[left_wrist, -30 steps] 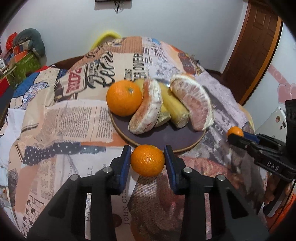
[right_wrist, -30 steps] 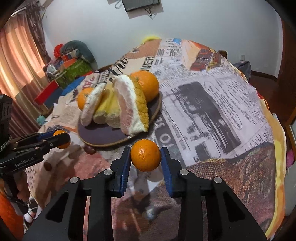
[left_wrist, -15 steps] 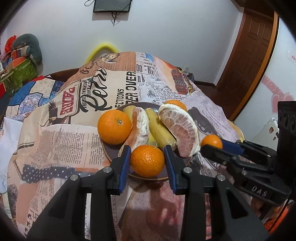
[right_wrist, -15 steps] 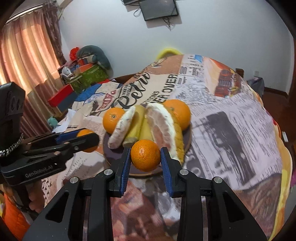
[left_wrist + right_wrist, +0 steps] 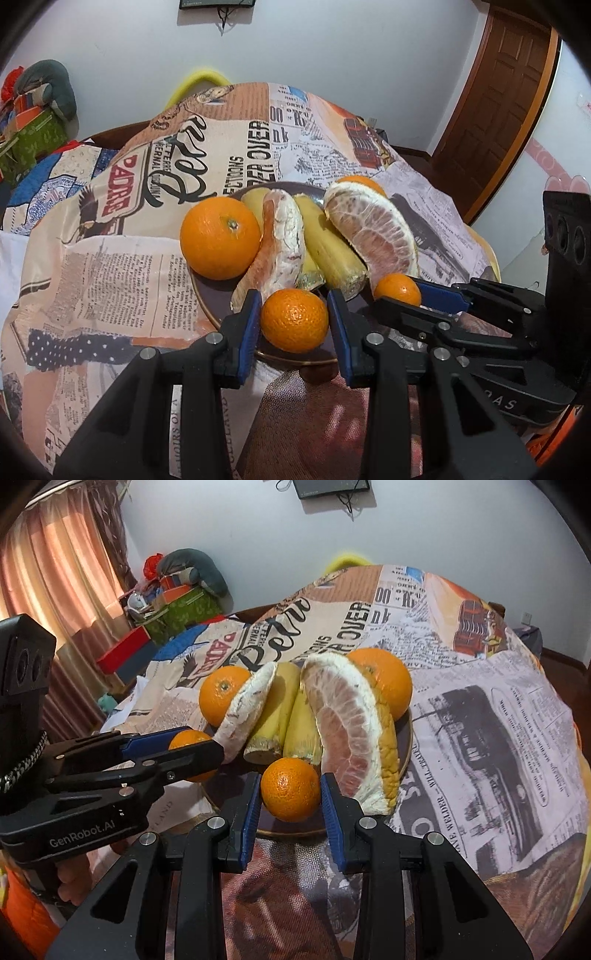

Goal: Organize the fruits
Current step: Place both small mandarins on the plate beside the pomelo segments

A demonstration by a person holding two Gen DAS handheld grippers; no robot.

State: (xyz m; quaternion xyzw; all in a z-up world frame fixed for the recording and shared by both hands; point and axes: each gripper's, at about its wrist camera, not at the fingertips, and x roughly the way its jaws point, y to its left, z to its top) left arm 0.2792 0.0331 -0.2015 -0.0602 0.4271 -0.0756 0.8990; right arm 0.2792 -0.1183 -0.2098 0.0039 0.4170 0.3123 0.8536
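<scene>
1. The left gripper [image 5: 294, 320] is clamping a small mandarin [image 5: 294, 319] between its blue pads, jaws drawn in to the fruit's width; it is sitting low in the centre of the left wrist frame, over the near rim of the dark plate [image 5: 207, 295].
2. The right gripper [image 5: 290, 789] is pinching a second mandarin [image 5: 290, 789] the same way, in the lower centre of its own frame, just in front of the plate's near edge.
3. The plate is already carrying two large oranges [image 5: 220, 237], two pomelo wedges [image 5: 373, 230] and bananas [image 5: 332, 251], so free room is looking scarce; I judge the bare strip at the near rim to be the only landing spot.
4. To do this well, each mandarin should be going down onto that strip apart from the other, resting on the plate before the jaws are letting go, since round fruit is likely to roll off onto the printed cloth [image 5: 498, 720].
5. The two grippers are crowding together, so setting down one at a time looks safer.
6. The plate's far side is lying hidden behind the fruit, and whether either mandarin is touching the plate I cannot tell.
</scene>
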